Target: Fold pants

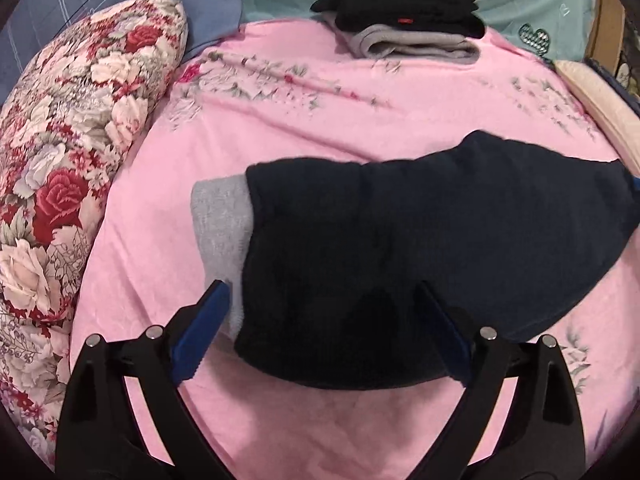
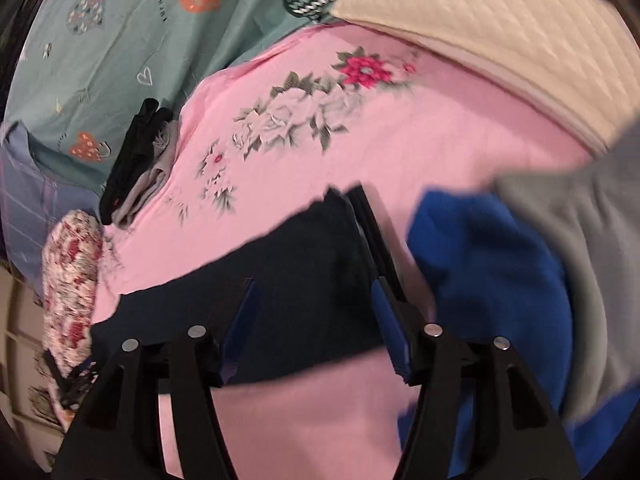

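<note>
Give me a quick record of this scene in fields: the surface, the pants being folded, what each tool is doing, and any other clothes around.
surface: pink floral sheet
pants: dark navy pants, folded into a bundle, grey lining showing at the left end
left tool: open, fingers either side of the pants' near edge
right tool: open, over the pants
finished stack: black and grey folded clothes at the far edge
other clothes: blue and grey garment to the right
beside: floral pillow on the left

Dark navy pants (image 1: 400,256) lie folded into a thick, rounded bundle on a pink flowered bedsheet (image 1: 320,120), filling the middle of the left wrist view. A pale grey inner layer (image 1: 220,224) shows at the bundle's 9 o'clock edge. The fabric looks soft and fleecy.
</note>
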A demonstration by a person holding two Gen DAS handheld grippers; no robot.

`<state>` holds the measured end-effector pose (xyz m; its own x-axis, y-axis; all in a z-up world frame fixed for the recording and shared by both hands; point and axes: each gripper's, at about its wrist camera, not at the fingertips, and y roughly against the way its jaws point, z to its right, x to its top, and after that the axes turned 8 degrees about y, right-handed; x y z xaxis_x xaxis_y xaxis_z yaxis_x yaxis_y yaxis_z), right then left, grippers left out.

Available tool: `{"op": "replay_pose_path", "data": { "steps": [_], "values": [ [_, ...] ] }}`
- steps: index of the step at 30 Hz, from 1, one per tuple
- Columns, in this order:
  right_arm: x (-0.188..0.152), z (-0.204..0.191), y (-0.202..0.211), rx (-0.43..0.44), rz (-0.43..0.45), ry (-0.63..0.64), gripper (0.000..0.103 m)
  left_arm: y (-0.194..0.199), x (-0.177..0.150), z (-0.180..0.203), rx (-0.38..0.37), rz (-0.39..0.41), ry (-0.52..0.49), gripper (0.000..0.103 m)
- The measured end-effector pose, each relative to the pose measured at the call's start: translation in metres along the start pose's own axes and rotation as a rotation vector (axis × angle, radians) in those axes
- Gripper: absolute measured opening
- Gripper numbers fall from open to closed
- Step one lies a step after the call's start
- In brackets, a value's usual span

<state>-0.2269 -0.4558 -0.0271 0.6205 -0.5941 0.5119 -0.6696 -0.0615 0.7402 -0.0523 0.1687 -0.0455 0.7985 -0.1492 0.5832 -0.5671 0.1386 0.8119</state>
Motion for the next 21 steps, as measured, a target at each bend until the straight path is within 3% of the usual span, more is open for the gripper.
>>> {"op": "replay_pose_path", "data": {
  "steps": [5, 9, 15, 21],
  "values": [
    [-0.023, -0.005, 0.001, 0.008, -0.051, -0.036, 0.06, 0.0, -0.003, 0.031, -0.08, 0.012, -0.073, 0.095],
    [-0.026, -0.001, -0.01, -0.063, -0.07, -0.076, 0.06, -0.02, -0.009, 0.042, -0.018, -0.017, -0.125, 0.095],
    [-0.019, 0.008, -0.024, -0.121, -0.083, -0.151, 0.06, -0.014, -0.006, 0.033, -0.038, -0.009, -0.095, 0.095],
    [-0.008, 0.008, -0.041, -0.145, -0.111, -0.224, 0.083, -0.012, -0.003, 0.036, -0.041, -0.006, -0.102, 0.095]
  ]
}}
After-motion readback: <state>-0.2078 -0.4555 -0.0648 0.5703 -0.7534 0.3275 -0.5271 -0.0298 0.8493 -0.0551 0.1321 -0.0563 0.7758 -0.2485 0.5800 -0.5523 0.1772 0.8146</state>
